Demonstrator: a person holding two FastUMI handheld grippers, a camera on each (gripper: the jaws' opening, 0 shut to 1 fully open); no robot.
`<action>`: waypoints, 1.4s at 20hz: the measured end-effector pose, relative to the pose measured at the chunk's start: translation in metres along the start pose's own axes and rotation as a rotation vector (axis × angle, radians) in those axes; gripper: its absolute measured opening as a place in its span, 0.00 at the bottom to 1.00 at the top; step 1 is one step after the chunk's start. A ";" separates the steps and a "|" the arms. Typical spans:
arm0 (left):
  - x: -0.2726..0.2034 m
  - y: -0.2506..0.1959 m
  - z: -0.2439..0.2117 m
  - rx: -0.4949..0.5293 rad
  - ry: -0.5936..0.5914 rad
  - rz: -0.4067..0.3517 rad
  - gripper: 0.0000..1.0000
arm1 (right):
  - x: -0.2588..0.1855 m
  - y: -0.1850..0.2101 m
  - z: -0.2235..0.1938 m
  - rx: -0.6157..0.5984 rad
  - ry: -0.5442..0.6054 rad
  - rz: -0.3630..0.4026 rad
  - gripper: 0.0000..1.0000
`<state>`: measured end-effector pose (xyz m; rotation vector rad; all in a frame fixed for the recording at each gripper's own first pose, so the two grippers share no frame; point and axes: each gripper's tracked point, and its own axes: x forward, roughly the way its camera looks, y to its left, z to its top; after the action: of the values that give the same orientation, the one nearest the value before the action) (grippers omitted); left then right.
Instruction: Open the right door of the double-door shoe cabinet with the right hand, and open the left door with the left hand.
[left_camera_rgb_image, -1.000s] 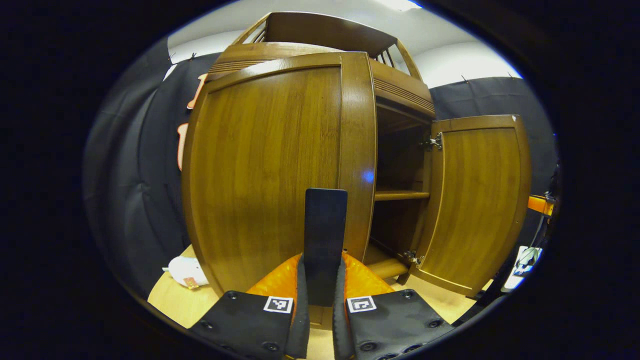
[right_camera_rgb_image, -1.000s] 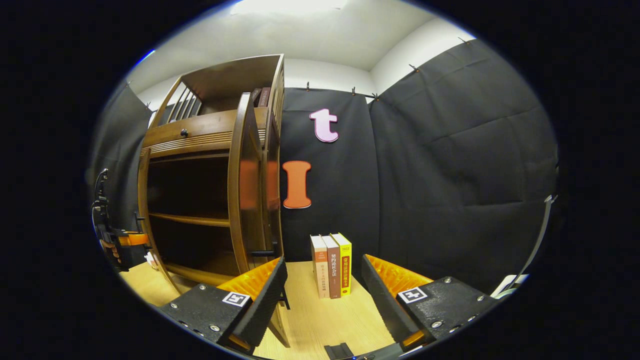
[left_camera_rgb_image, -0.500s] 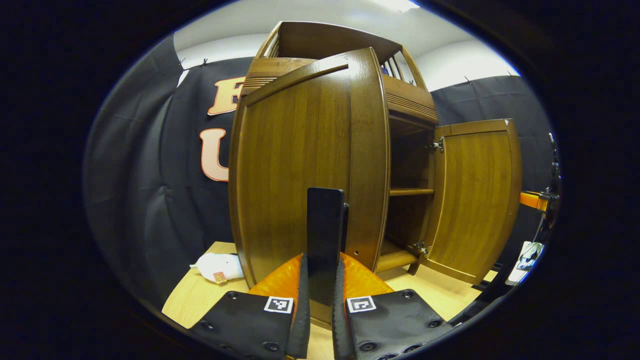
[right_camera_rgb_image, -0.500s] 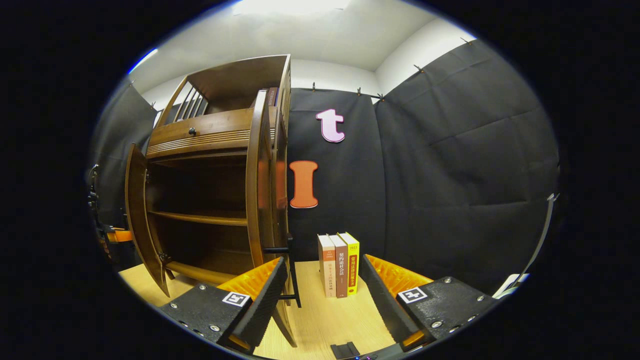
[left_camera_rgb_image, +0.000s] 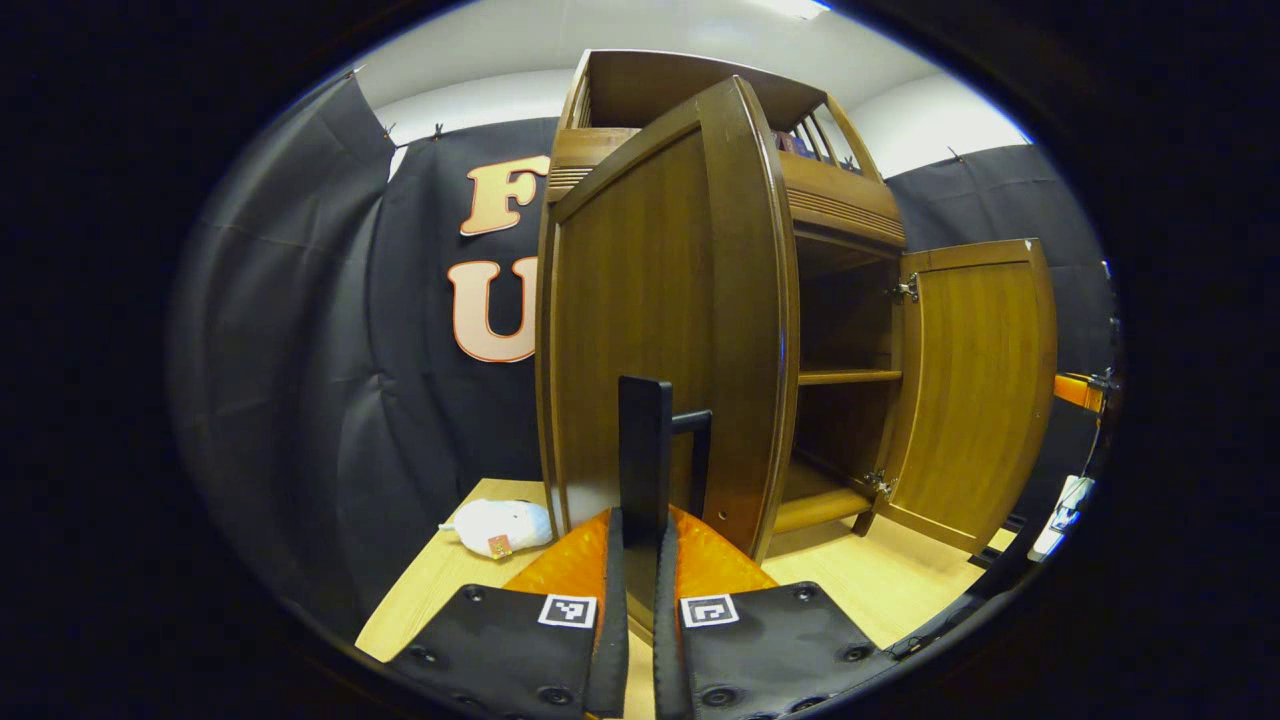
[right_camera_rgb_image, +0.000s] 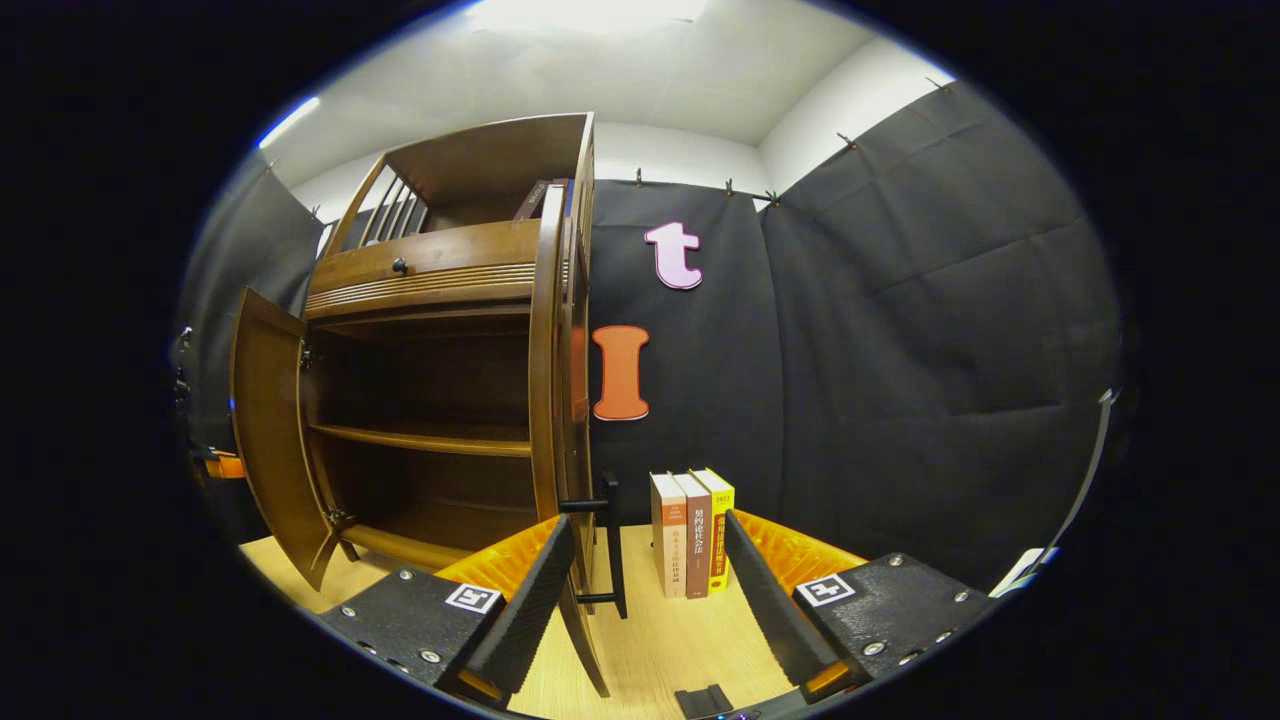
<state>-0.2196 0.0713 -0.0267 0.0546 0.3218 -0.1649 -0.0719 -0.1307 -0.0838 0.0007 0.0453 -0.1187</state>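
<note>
The wooden shoe cabinet (left_camera_rgb_image: 840, 205) stands with both doors swung out. In the left gripper view, my left gripper (left_camera_rgb_image: 640, 530) is shut on the black handle (left_camera_rgb_image: 645, 440) of the left door (left_camera_rgb_image: 650, 320), which stands almost edge-on to the cabinet front. The right door (left_camera_rgb_image: 975, 390) hangs wide open beyond it. In the right gripper view, my right gripper (right_camera_rgb_image: 645, 600) is open, its fingers apart from the right door (right_camera_rgb_image: 548, 380), seen edge-on. That door's black handle (right_camera_rgb_image: 606, 545) stands just ahead of the left finger. The left door (right_camera_rgb_image: 268, 420) shows open at far left.
A white plush toy (left_camera_rgb_image: 500, 526) lies on the light wooden tabletop (left_camera_rgb_image: 900, 590) left of the cabinet. Three upright books (right_camera_rgb_image: 692, 532) stand right of the cabinet against the black cloth. Bare shelves (right_camera_rgb_image: 420, 438) show inside. The other gripper's orange part (left_camera_rgb_image: 1078, 390) peeks past the right door.
The left door has swung much farther open with my left gripper on its handle. The right gripper has eased back slightly from the open right door.
</note>
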 end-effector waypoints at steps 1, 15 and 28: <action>-0.004 0.004 0.000 0.005 -0.002 0.001 0.15 | 0.000 0.000 0.000 -0.002 -0.003 -0.002 0.98; -0.022 0.103 0.002 -0.019 -0.029 0.055 0.08 | -0.006 0.005 0.006 -0.012 -0.002 -0.028 0.98; -0.037 0.140 -0.003 -0.029 -0.058 0.052 0.07 | -0.016 0.019 0.015 -0.013 -0.018 -0.023 0.98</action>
<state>-0.2316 0.2147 -0.0141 0.0292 0.2645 -0.1101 -0.0848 -0.1103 -0.0682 -0.0134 0.0278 -0.1412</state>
